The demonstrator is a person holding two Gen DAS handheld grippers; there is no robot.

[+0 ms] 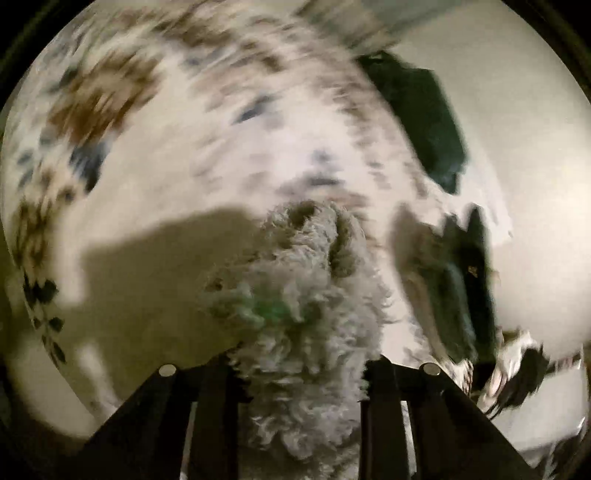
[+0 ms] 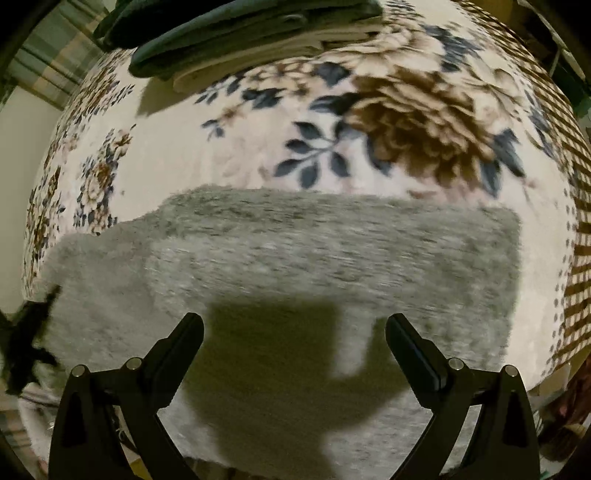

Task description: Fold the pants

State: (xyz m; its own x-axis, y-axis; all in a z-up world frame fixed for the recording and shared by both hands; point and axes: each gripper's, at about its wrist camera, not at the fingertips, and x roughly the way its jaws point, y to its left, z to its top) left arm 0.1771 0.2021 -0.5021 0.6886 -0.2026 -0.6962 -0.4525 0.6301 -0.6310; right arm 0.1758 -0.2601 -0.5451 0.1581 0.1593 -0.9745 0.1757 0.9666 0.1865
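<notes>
Grey fleece pants (image 2: pixel 295 258) on floral blanket (image 2: pixel 258 155); left tool (image 1: pixel 299 369) clamps pants, right tool (image 2: pixel 295 332) spread, empty.

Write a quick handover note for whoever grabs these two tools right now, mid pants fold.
Left tool: shut on a bunched fold of the grey fluffy pants, lifted above the floral blanket; its view is motion-blurred.
Right tool: open, holding nothing, hovering over the pants.
Pants: lying mostly flat across the blanket in a wide band, right end squared off.
Also there: a stack of folded clothes at the far edge.
Done: pants appear folded lengthwise, though that is a judgement.
Left: carry the held part over, finish the fold, smooth, release.
</notes>
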